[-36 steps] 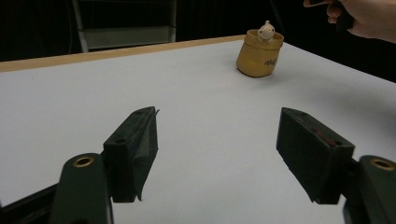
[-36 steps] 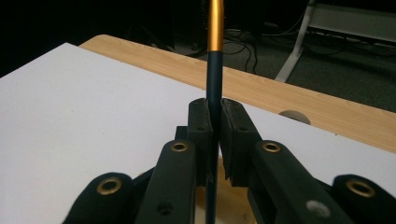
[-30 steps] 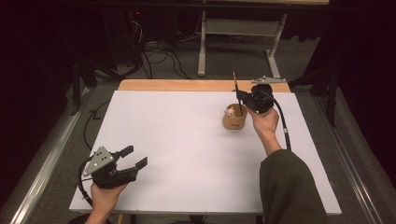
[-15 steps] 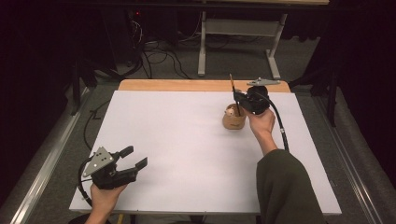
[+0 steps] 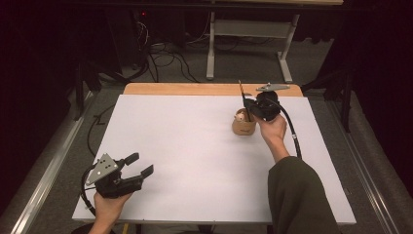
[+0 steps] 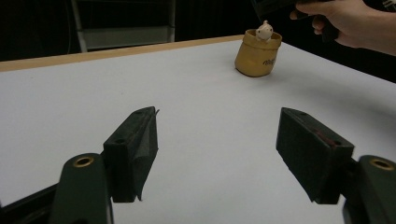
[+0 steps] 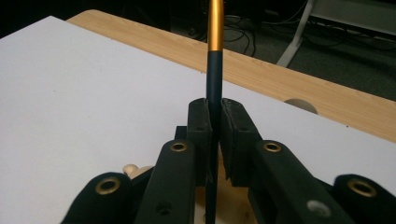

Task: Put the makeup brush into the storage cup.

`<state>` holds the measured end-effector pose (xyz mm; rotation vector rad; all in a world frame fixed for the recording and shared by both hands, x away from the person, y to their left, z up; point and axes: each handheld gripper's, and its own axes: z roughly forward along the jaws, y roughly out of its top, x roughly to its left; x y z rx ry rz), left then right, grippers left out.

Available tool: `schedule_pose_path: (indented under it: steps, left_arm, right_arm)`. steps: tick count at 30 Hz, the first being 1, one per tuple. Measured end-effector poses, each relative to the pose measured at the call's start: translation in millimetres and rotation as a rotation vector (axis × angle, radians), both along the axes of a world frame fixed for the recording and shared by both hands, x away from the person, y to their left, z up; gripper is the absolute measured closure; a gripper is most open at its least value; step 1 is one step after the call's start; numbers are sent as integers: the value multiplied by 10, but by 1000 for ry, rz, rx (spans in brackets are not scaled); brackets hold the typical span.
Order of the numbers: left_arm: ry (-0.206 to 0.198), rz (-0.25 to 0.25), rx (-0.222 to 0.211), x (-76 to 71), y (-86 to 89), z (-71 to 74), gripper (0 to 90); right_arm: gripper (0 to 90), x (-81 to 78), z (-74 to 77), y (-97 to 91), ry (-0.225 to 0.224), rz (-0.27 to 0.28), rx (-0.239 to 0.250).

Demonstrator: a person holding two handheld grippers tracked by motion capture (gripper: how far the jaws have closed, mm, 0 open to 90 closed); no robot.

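Observation:
A small tan pot [image 5: 243, 126] with a pale figure in its mouth stands on the white table [image 5: 195, 146] at the back right; it also sits far off as the pot [image 6: 257, 55] in the left gripper view. My right gripper [image 5: 249, 105] hovers just above it, shut on a thin dark pen with an orange-gold upper part [image 7: 214, 60] that stands upright, its lower end reaching down toward the pot [image 7: 233, 205]. That pen [image 5: 241, 95] rises above the gripper. My left gripper [image 5: 139, 165] rests near the front left edge, open, nothing between its jaws [image 6: 217, 149].
A wooden strip [image 5: 204, 89] runs along the table's far edge. Beyond it are cables and a metal stand's legs [image 5: 243, 53] on the dark floor. A rail [image 5: 44, 175] lies left of the table. My right sleeve [image 5: 297, 195] crosses the front right.
The right gripper with the pen has shifted slightly left and toward the pot. The left gripper has stayed put.

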<state>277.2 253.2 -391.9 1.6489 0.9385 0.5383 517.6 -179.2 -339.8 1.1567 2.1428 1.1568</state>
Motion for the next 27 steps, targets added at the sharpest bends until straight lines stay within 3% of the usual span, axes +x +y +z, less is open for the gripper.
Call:
schedule_pose_path:
  steps: [21, 27]
  left_arm:
    - [-3, 2, 1, -9, 4, 4, 300]
    - [-4, 2, 2, -10, 2, 5, 300]
  right_arm:
    - [844, 6, -68, 7, 39, 5, -16]
    - [773, -1, -63, -10, 61, 6, -6]
